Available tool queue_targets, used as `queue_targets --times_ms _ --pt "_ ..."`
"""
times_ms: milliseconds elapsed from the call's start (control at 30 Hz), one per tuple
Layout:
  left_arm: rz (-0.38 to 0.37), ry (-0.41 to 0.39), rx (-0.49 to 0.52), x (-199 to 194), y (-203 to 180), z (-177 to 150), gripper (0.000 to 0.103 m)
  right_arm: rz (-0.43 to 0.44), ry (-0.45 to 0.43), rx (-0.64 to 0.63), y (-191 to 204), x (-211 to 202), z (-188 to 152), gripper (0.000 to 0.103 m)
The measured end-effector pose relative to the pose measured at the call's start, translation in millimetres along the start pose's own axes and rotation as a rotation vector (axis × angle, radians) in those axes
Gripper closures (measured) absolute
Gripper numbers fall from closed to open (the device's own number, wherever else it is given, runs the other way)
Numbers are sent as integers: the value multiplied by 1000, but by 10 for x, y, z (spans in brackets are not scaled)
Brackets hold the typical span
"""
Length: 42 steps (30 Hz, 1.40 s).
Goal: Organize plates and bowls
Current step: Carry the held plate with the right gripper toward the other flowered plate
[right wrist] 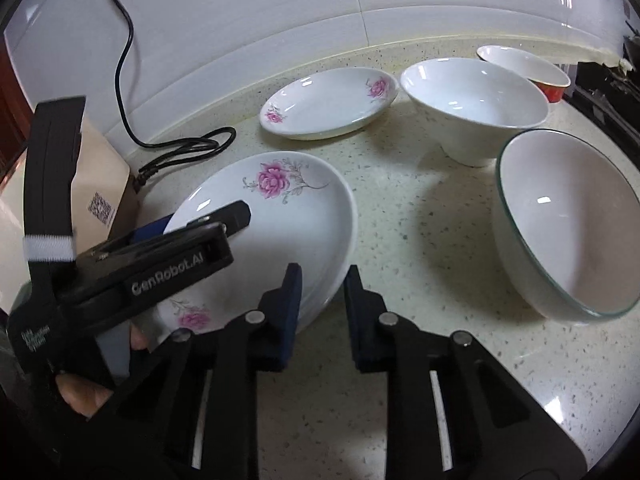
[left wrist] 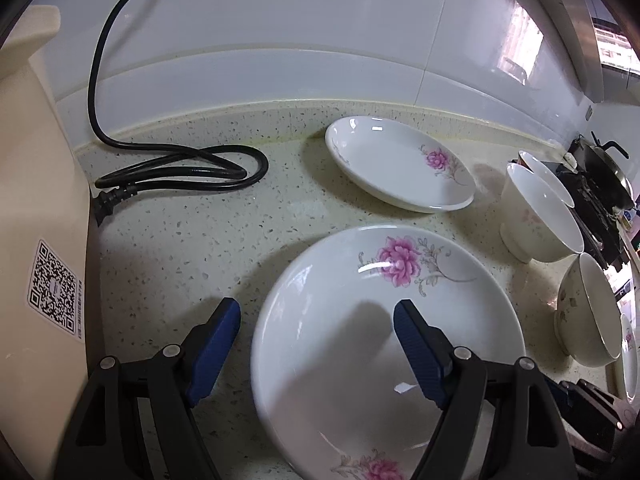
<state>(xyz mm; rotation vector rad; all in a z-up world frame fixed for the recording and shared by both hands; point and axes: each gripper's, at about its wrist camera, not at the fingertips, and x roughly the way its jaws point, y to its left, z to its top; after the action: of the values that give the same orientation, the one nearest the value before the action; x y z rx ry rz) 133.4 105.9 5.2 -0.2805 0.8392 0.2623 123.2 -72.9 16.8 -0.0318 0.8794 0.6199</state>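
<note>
A white plate with pink flowers (left wrist: 360,344) lies close in front of me on the speckled counter (left wrist: 180,264). My left gripper (left wrist: 316,308) stands open astride its left rim, one finger over the counter and the other over the plate's inside. In the right wrist view my right gripper (right wrist: 323,280) is shut on the right rim of this plate (right wrist: 280,220), one pad inside and one outside. A second flowered plate (left wrist: 396,164) sits farther back. A white bowl (right wrist: 474,100), a glass-rimmed bowl (right wrist: 560,220) and a red bowl (right wrist: 528,70) stand to the right.
A coiled black power cord (left wrist: 180,168) lies at the back left beside a beige appliance with a QR label (left wrist: 40,240). A gas stove (left wrist: 600,184) borders the counter on the right, and a tiled wall (left wrist: 280,40) closes the back. A hand (right wrist: 84,396) holds the left gripper.
</note>
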Motion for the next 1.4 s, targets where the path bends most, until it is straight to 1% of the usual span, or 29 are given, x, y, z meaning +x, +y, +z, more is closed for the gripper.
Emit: queue_targets --times_ms 133,267,367,467,533,567,633,700,733,833,900,933,1000,1033,1067,1100,1133,1167,1200,1267,1400 --pt "-5 7 12 -14 -20 -26 23 18 10 15 -73 -93 -96 80" --pt "-12 29 48 -61 -105 -90 23 6 2 19 -153 -207 -214 81" --pt "-36 50 49 -127 -141 -145 23 -14 -10 13 -195 -270 -262 81" --pt "-73 72 34 -200 -155 -210 23 3 -13 26 -234 -297 -290 81" --pt "-83 75 41 -210 -170 -224 23 30 -8 41 -281 -308 -314 77" --pt "-85 70 46 -205 -174 -224 23 42 -1 53 -300 -306 -328 72" --pt "-75 52 58 -203 -165 -234 23 79 -8 89 -360 -317 -345 70" --pt "-63 55 77 -208 -176 -238 23 96 -24 123 -401 -324 -359 69" --pt "-57 57 85 -213 -178 -241 23 98 -25 127 -402 -324 -365 69" --pt "-29 59 108 -188 -189 -232 22 98 -27 101 -350 -322 -369 63" --pt "-19 60 87 -174 -147 -217 23 101 -23 85 -324 -307 -364 62" --pt "-11 62 77 -177 -119 -212 24 105 -22 82 -320 -296 -356 62" --pt "-8 62 63 -202 -76 -204 37 112 -21 77 -319 -281 -356 62" --pt "-15 62 55 -219 -59 -205 51 115 -20 73 -318 -268 -355 62" --pt "-42 68 37 -233 -33 -198 62 115 -19 60 -302 -268 -356 64" --pt "-66 77 29 -245 -20 -202 67 113 -12 45 -279 -265 -360 68" --pt "-80 83 32 -256 -24 -211 75 103 -11 39 -271 -270 -366 71" --pt "-72 83 45 -271 -46 -220 75 96 -10 44 -284 -267 -368 77" --pt "-58 81 57 -285 -66 -230 75 93 -11 56 -324 -283 -376 78" --pt "-63 84 49 -298 -69 -238 75 104 -16 83 -383 -291 -379 80" --pt "-67 86 57 -325 -101 -244 76 92 -21 84 -389 -322 -403 80"
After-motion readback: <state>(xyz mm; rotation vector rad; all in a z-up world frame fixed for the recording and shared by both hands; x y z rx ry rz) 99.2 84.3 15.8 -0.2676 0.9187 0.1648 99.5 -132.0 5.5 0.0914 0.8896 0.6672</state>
